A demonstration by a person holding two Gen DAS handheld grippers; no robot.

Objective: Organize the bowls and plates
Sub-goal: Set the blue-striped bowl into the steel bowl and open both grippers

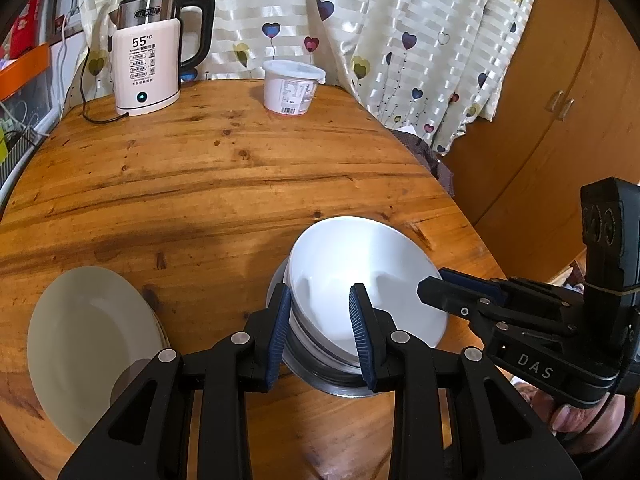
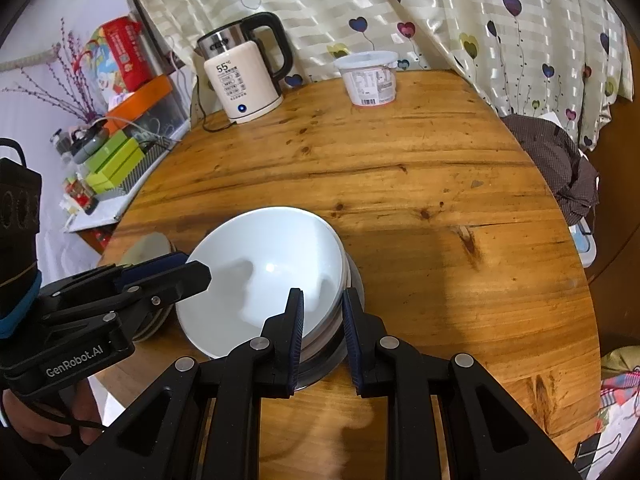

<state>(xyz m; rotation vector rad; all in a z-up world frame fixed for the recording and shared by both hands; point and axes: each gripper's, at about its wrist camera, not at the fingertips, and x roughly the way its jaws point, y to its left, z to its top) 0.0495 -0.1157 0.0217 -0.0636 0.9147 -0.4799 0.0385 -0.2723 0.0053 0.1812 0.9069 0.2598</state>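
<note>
A smooth, round, off-white plate [image 1: 90, 344] lies flat at the left of the table [image 1: 224, 168], its near edge hidden under the left gripper's black frame. The table is round, glossy knotted pine with dark grain lines. Right of the plate stands the bowl stack: a glazed white bowl [image 1: 360, 280] nested in further white bowls, with a steel bowl [image 1: 340, 384] at the bottom, only its shiny rim and wall showing. How many white bowls lie between is hard to make out.

The left gripper [image 1: 322, 332] straddles the stack's left rim, jaws narrowly parted, one ribbed blue pad inside and one outside; contact cannot be judged. The right gripper [image 2: 322, 336] likewise straddles the right rim, jaws narrowly apart, one pad inside the top bowl.

At the back stand a cream-and-steel kettle [image 1: 152, 52] with a black handle, then a lidded white plastic tub [image 1: 292, 86], before a satin heart-print curtain [image 1: 400, 32].
</note>
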